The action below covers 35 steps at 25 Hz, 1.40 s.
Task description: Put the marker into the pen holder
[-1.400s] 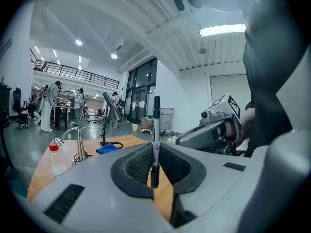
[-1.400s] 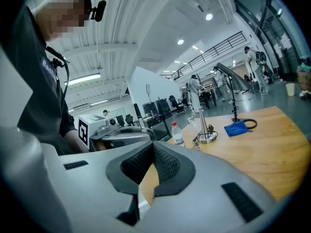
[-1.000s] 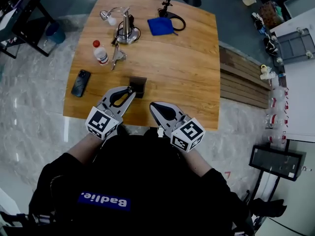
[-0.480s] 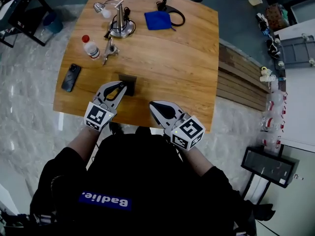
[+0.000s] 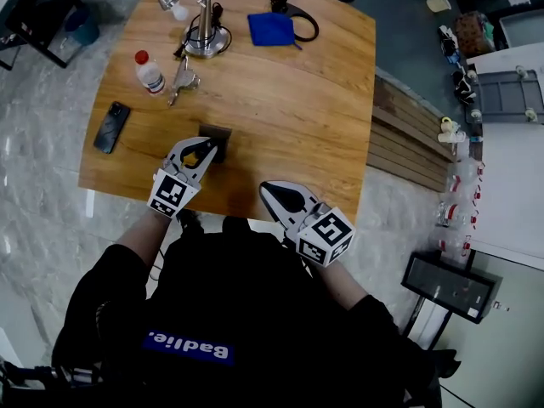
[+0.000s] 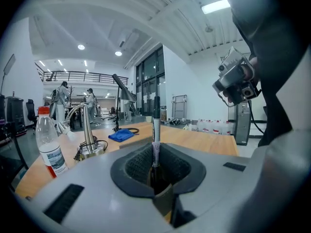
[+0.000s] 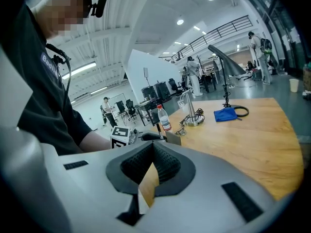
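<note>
My left gripper (image 5: 208,149) is shut on the marker (image 6: 155,125). The marker stands upright between the jaw tips, with a black cap and a white labelled barrel. The left gripper's tips are right at the small dark pen holder (image 5: 217,131) near the table's front. In the right gripper view the marker (image 7: 158,128) rises as a thin dark stick beside the pen holder (image 7: 173,139). Whether its lower end is inside the holder I cannot tell. My right gripper (image 5: 265,188) hovers over the table's near edge, shut with nothing in it.
On the wooden table (image 5: 297,117) lie a phone (image 5: 112,127), a water bottle (image 5: 149,73), a metal clip (image 5: 180,82), a metal stand with a cable (image 5: 204,36), a blue cloth (image 5: 270,28) and a lamp base (image 5: 297,15). To the right are wooden slats (image 5: 408,134).
My left gripper has crept forward with the marker until its tips reach the pen holder. The right gripper has stayed at the table's near edge.
</note>
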Tool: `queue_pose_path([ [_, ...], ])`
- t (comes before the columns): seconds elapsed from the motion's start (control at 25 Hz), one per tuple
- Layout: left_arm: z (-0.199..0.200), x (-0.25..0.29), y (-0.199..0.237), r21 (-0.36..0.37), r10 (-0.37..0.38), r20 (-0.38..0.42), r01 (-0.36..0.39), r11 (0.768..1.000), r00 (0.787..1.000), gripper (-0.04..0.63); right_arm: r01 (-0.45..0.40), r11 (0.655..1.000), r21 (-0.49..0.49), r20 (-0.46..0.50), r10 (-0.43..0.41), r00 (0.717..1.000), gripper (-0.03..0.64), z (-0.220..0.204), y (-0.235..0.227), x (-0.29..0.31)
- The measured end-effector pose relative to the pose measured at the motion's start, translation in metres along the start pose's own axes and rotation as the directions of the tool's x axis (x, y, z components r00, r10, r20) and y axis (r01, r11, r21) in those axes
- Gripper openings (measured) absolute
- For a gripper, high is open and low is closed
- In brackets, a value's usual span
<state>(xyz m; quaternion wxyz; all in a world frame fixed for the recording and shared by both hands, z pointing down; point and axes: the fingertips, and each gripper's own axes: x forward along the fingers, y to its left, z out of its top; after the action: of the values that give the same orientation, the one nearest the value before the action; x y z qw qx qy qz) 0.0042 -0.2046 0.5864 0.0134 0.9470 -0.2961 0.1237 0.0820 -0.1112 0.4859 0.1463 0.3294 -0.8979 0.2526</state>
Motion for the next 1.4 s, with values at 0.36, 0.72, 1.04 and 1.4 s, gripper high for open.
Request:
queue_pose_path([
  [0.36,-0.02,0.012,-0.005,0.041,-0.045,-0.048,0.047,0.998,0.998,0.048,0.021,0.999,0.026,-0.016,-0.02,1.0,0.006,-0.01,-0.001,0.002],
  [0.72,-0.044,0.014,-0.013,0.037,-0.069,-0.131,0.075,0.997,0.989,0.048,0.018,0.999,0.043,-0.007,-0.017,1.0,0.006,-0.011,0.0,0.003],
  [1.04,-0.043,0.014,-0.017,0.053,-0.092,-0.156,0.101,0.993,0.983,0.048,0.015,0.998,0.055,0.014,-0.016,1.0,0.006,-0.008,0.0,0.004],
  [1.4,-0.017,0.004,-0.019,0.079,-0.103,-0.13,0.114,0.99,0.986,0.048,-0.003,0.999,0.048,0.057,0.001,0.998,0.006,0.003,0.003,0.008],
])
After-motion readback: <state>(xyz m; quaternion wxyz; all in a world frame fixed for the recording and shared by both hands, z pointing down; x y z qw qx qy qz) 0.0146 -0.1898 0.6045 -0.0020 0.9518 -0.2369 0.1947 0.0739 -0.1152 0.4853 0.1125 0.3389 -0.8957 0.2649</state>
